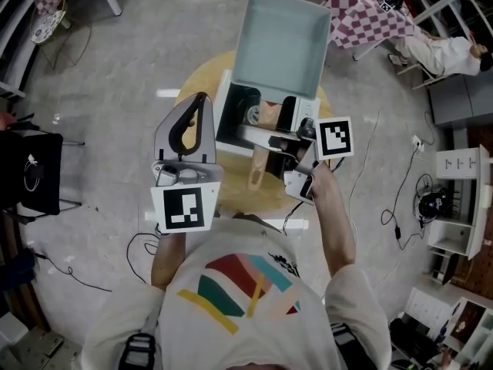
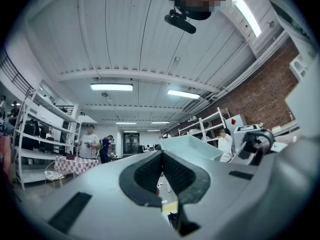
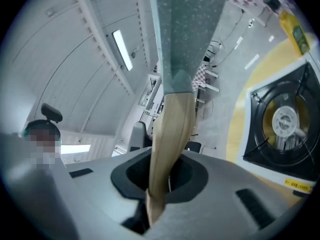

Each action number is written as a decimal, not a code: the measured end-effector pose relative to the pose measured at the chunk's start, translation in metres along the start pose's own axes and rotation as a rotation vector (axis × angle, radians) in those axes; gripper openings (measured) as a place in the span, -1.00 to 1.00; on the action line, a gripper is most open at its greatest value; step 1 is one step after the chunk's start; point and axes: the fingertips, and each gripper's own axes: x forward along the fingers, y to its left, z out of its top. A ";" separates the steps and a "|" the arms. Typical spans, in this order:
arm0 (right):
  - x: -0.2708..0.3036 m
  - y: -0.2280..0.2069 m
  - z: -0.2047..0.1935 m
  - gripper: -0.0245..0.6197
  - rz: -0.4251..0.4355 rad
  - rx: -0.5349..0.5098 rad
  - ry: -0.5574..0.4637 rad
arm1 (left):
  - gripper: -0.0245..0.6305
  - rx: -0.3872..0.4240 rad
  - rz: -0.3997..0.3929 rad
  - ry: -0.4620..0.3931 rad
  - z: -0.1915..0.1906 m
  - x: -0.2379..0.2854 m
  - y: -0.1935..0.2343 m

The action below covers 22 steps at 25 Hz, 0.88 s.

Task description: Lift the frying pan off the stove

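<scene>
Clamping the wooden handle [image 3: 170, 129] of the frying pan [image 1: 281, 41], the right gripper [image 3: 160, 179] has its jaws drawn nearly together, with only the thin handle between the dark pads, which press on it from both sides; the handle rises out of the claw and meets the pan's grey speckled underside, which fills the top of the right gripper view; the pan is in the air, clear of the stove [image 1: 225, 110], whose black burner [image 3: 285, 119] lies open below and to the side of it with nothing standing on it; from the head view the square pale pan hangs over the far part of the stove, its handle pointing back toward the person; the stove sits on a round yellow table [image 1: 231, 195]; the left gripper [image 2: 161, 156] is held up beside the stove on the person's left, touching nothing, its two ribbed pads pressed flat against each other with nothing between them, its tips aimed out over the room.
</scene>
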 end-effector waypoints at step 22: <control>-0.009 0.129 0.005 -0.85 0.040 -0.535 0.036 | -0.91 -0.021 0.001 -0.100 0.065 0.002 -0.006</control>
